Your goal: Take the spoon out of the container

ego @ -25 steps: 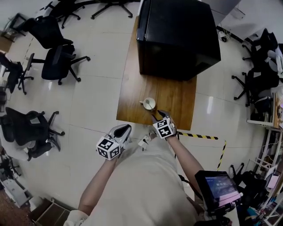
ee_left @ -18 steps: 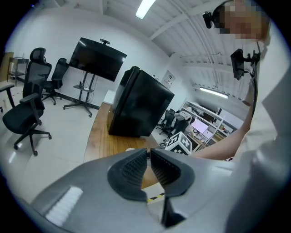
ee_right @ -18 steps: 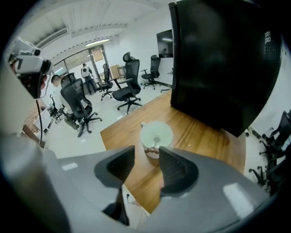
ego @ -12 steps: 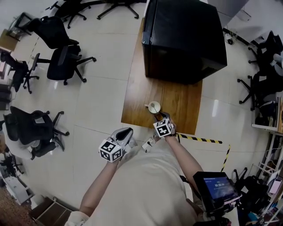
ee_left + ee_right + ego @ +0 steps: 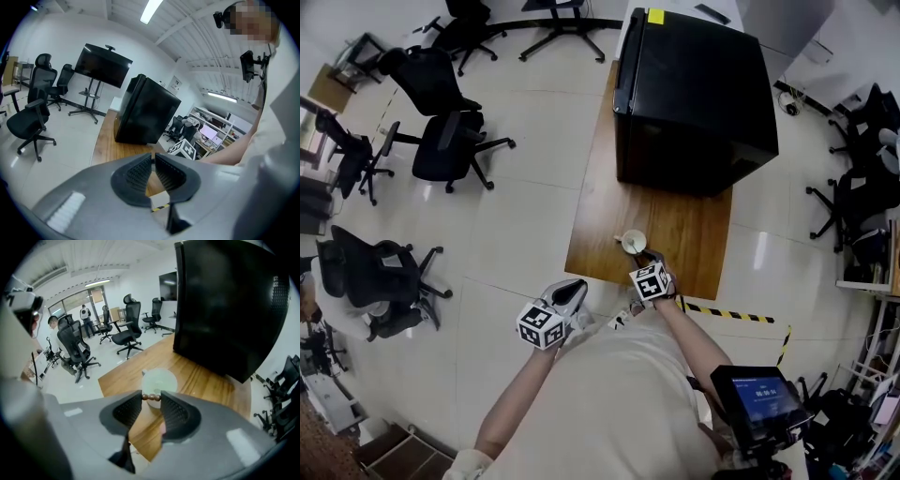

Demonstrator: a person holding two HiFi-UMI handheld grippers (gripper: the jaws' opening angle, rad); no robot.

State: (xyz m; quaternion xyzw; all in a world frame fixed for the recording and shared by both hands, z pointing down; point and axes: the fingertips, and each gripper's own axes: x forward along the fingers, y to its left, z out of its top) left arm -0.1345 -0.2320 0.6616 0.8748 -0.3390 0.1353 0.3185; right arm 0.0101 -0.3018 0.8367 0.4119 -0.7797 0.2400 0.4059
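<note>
A white cup (image 5: 632,242) stands near the front edge of the wooden table (image 5: 598,220). In the right gripper view the cup (image 5: 160,378) sits just beyond the jaws, and a brown beaded spoon handle (image 5: 151,397) spans the gap between the two jaw tips. My right gripper (image 5: 151,400) is closing on that handle, and both tips touch it. In the head view the right gripper (image 5: 645,258) is right at the cup. My left gripper (image 5: 571,293) hangs off the table's front left, jaws together and empty (image 5: 152,160).
A large black cabinet (image 5: 694,94) fills the far half of the table. Several office chairs (image 5: 441,150) stand on the floor to the left. Yellow-black tape (image 5: 727,312) runs along the floor at the right. A small screen (image 5: 757,394) sits at my lower right.
The right gripper has moved forward to the cup and its jaws have come in onto the spoon handle. The head view has shifted, and the left gripper stays low by the body.
</note>
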